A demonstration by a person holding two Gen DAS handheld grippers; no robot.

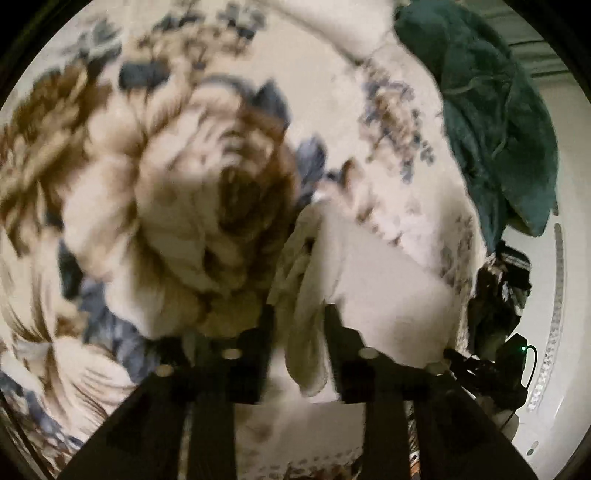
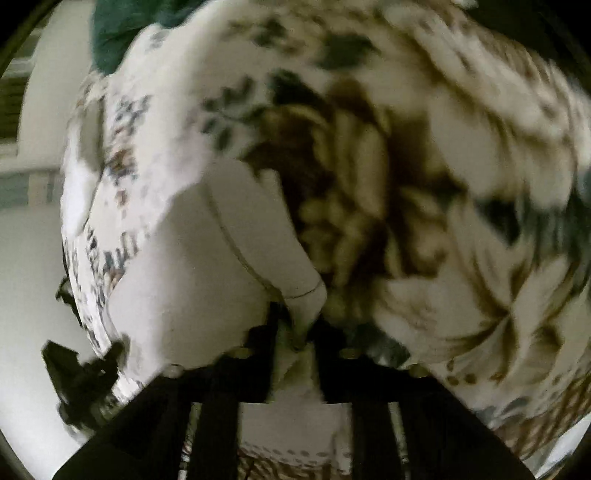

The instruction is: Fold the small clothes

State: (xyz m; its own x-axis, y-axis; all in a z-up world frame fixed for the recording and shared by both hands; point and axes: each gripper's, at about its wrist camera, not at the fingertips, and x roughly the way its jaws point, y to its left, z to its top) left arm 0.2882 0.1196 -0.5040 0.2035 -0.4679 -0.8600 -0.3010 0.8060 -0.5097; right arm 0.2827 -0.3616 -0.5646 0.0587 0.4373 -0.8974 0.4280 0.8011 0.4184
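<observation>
A small white garment (image 1: 369, 288) is held up over a flower-patterned blanket (image 1: 110, 177). My left gripper (image 1: 301, 314) is shut on a bunched cream edge of the garment, with cloth hanging between its black fingers (image 1: 341, 332). In the right wrist view the same white garment (image 2: 207, 266) stretches to the left, and my right gripper (image 2: 297, 325) is shut on its stitched corner. Both views are blurred by motion.
A dark green cloth (image 1: 491, 110) lies heaped at the blanket's far right edge; it also shows in the right wrist view (image 2: 122, 26). The other gripper's black body (image 1: 495, 354) shows at the right, and at the lower left of the right wrist view (image 2: 81, 384).
</observation>
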